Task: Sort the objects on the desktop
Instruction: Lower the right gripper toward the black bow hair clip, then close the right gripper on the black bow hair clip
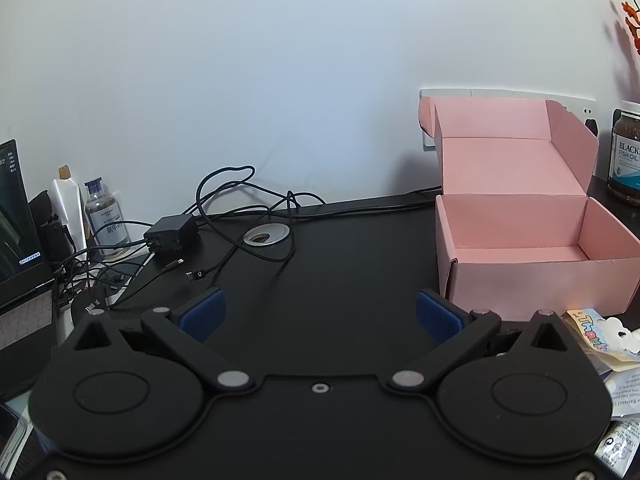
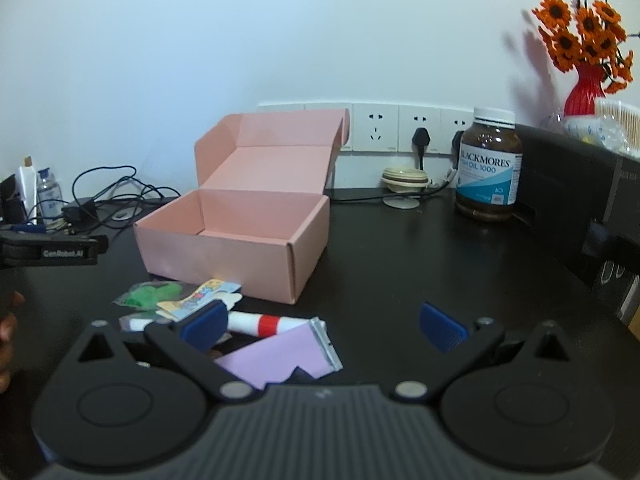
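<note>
Fish-oil jar (image 2: 490, 164) beside orange flowers (image 2: 582, 36), tangled cables (image 1: 224, 216)

Black desk (image 2: 400, 264), open pink box (image 2: 224, 256), supplement jar (image 2: 489, 168), cables (image 1: 240, 216)

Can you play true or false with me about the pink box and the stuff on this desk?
1. The pink box is open and empty. True.
2. The right gripper holds the purple packet. False: it is open, holding nothing.
3. The fish oil jar has its white lid on. True.
4. The flowers are blue. False: orange, in a red vase.
5. The left gripper is shut. False: open.
</note>
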### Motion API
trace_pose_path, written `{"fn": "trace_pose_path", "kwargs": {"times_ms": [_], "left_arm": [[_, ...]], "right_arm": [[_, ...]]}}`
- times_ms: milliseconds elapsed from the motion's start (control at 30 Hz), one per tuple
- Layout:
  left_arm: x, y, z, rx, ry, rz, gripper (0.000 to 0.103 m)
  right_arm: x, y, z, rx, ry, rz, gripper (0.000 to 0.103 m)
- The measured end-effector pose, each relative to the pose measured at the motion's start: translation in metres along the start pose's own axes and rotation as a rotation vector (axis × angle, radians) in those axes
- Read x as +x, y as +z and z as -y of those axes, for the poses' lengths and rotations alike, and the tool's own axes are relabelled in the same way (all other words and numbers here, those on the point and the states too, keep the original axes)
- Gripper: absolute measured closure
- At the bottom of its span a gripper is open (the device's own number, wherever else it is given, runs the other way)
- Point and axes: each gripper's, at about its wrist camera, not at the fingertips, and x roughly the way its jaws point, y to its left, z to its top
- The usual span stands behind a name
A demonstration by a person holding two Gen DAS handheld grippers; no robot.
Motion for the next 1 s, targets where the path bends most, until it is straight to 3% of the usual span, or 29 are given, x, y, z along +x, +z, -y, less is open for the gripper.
{"fn": "trace_pose_path", "kwargs": {"times_ms": [233, 567, 733, 1000], "left_arm": [[0.000, 0.000, 0.001, 0.004, 0.001, -0.004, 0.000], [0.002, 0.001, 0.003, 0.017, 0.001, -0.002, 0.000], [0.002, 0.000, 0.004, 0.022, 0.005, -0.003, 0.000], [0.003, 0.000, 0.003, 0.015, 0.006, -0.010, 0.000]], "right_arm": [[-0.006, -0.004, 0.002, -0.028, 0.007, -0.012, 0.001], [-0.021, -0.022, -0.017, -0.231, 0.112, -0.039, 0.001], [-0.026, -0.028, -0.013, -0.258, 0.144, -0.043, 0.002], [-0.016, -0.032, -0.001, -0.197, 0.180, -0.074, 0.022]]}}
